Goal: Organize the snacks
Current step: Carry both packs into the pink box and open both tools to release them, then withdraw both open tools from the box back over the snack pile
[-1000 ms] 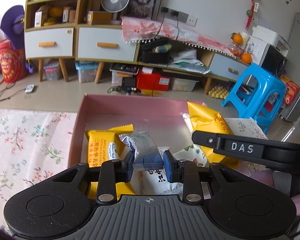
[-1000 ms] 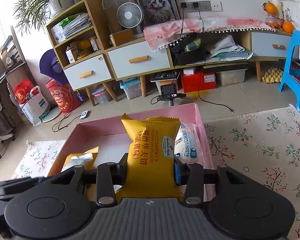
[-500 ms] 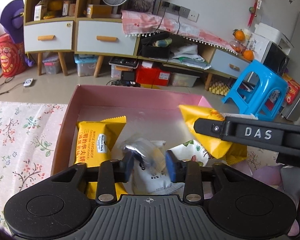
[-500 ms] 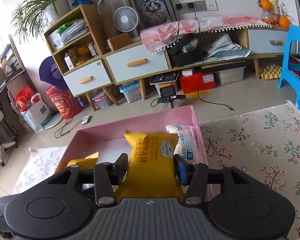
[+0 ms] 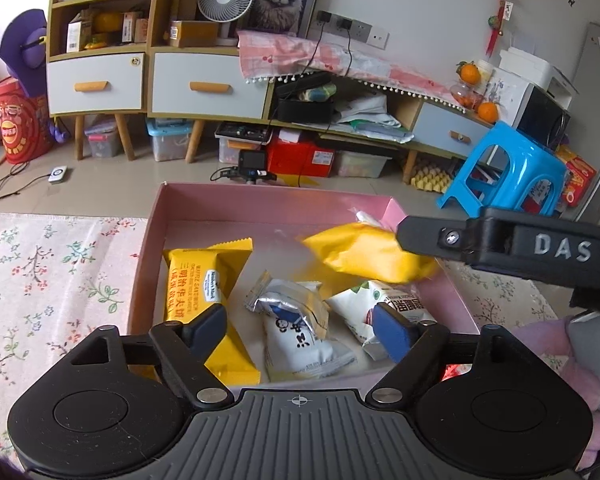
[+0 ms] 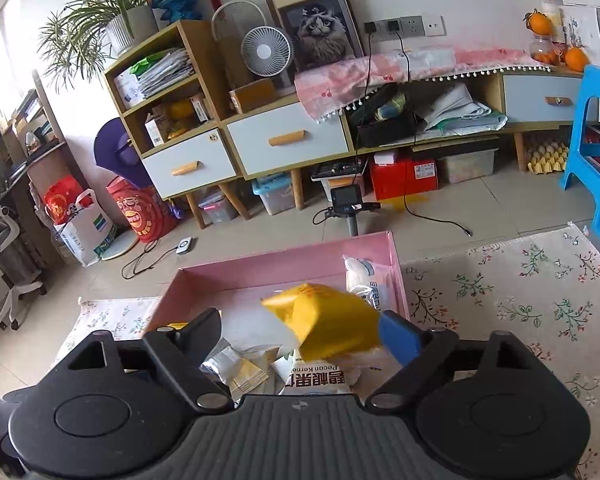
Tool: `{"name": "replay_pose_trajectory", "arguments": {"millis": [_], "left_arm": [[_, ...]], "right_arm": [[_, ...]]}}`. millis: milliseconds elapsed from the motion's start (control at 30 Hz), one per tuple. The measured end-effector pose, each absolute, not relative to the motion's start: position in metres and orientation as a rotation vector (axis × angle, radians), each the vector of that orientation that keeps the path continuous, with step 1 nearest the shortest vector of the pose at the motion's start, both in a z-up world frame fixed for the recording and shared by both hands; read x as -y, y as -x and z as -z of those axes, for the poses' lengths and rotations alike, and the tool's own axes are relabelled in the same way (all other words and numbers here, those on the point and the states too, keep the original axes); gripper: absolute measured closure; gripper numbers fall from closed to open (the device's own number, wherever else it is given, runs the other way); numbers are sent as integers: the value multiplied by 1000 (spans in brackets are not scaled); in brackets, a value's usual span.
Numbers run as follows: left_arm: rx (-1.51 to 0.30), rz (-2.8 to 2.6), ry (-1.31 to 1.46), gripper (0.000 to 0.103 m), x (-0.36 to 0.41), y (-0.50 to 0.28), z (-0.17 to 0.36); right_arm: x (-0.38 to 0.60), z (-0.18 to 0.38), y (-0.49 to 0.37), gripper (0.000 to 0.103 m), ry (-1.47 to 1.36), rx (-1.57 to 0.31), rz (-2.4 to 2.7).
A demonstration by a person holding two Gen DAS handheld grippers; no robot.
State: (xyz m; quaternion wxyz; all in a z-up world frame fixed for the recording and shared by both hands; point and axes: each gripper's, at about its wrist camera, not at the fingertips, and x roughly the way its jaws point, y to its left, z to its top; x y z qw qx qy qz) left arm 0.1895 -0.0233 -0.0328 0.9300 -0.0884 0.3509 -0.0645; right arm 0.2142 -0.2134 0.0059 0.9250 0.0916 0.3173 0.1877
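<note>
Both grippers have just been opening: left gripper [image 5: 300,330] gapes above the silver packet [image 5: 300,320], lying free in the pink box [image 5: 260,204]; right gripper [image 6: 300,334] spreads wide, blurred yellow packet [image 6: 328,322] beside its right finger, contact unclear. Flowered mat [image 5: 40,280] flanks them; cabinets ahead. Only the right view shows the plant [image 6: 88,36].

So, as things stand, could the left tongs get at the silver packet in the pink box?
Probably yes: the left tongs are open, the silver packet lies uncovered just ahead of them, nothing in between.
</note>
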Motion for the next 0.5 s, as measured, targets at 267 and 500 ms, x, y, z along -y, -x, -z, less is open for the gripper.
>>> {"name": "replay_pose_trajectory", "arguments": {"millis": [267,500], "left_arm": [[-728,137,147,15,20,-164,21],[-750,127,97,11,22,-139,11]], "right_arm": [[220,-18,-194,18,-135,-652,-406],[218,-38,-168,14,-68,-641,-411]]}}
